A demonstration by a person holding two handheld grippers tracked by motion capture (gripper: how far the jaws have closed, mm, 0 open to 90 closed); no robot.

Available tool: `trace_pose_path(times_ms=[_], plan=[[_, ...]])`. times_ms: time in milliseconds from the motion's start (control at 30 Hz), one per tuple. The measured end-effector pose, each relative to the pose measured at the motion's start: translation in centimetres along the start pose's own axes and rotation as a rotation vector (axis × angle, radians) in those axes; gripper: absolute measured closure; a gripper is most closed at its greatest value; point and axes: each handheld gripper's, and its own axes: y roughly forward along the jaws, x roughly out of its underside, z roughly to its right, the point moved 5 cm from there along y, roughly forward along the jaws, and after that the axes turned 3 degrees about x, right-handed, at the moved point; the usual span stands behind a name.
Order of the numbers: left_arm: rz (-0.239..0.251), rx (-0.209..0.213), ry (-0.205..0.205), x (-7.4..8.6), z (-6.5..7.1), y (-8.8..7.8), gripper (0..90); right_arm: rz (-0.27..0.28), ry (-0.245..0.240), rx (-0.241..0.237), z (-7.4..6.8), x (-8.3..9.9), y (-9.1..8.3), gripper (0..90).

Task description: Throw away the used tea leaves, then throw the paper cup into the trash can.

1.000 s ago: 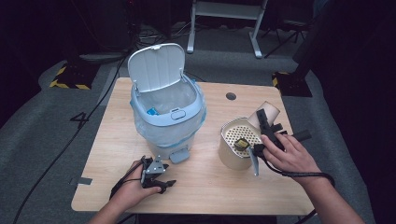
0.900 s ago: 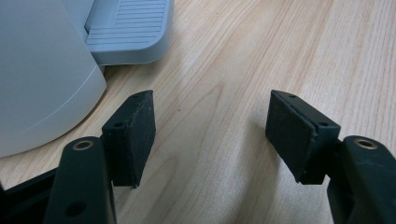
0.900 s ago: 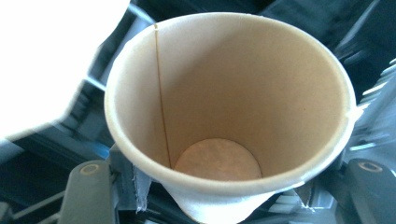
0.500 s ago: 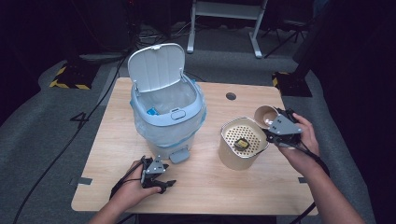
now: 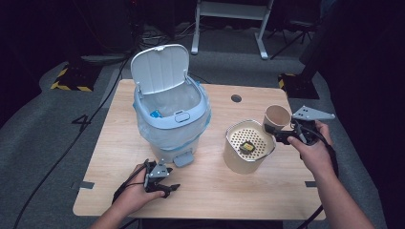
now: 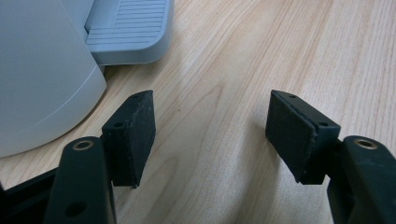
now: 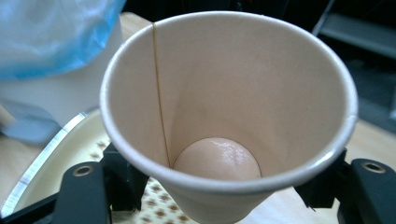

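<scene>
The paper cup (image 5: 277,116), empty inside, sits clenched in the right claw (image 5: 278,135) just beside the cream strainer tub (image 5: 248,153), which holds a small dark-and-yellow item (image 5: 247,147). Left of the tub stands the open bin (image 5: 170,114), lined with a bag. The left claw (image 5: 168,189) rests released on the surface (image 5: 215,191).

We count two tools: the left tool (image 5: 160,181) near the front edge of the table (image 5: 215,195), and the right tool (image 5: 286,133) at the right. There is one paper cup (image 5: 277,116), at the right tool. One pedal bin (image 5: 169,114) stands far left, with one lid (image 5: 160,67) and one pedal (image 5: 183,160). One perforated beige container (image 5: 246,152) sits right of centre, with one small yellow and black object (image 5: 247,147) inside. We see one table.
</scene>
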Motion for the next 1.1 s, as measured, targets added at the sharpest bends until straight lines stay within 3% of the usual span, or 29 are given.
trace_pose_path(times_ms=[67,133,333,833,1100], plan=[[0.0,0.0,0.0,0.0,0.0,0.0,33.6,-0.006,0.046,-0.011,0.1,0.1,0.0,31.1],[0.0,0.0,0.0,0.0,0.0,0.0,33.6,-0.029,0.06,-0.008,0.3,0.2,0.0,31.2],[0.002,0.0,-0.002,0.0,0.0,0.0,33.6,-0.059,0.116,-0.077,0.3,0.5,0.1,31.6],[0.001,0.0,-0.002,0.0,0.0,0.0,33.6,-0.042,0.087,-0.132,-0.4,0.1,0.0,31.6],[0.001,0.002,-0.004,0.0,0.0,0.0,33.5,-0.027,0.057,-0.154,-1.0,-1.0,0.0,31.4]])
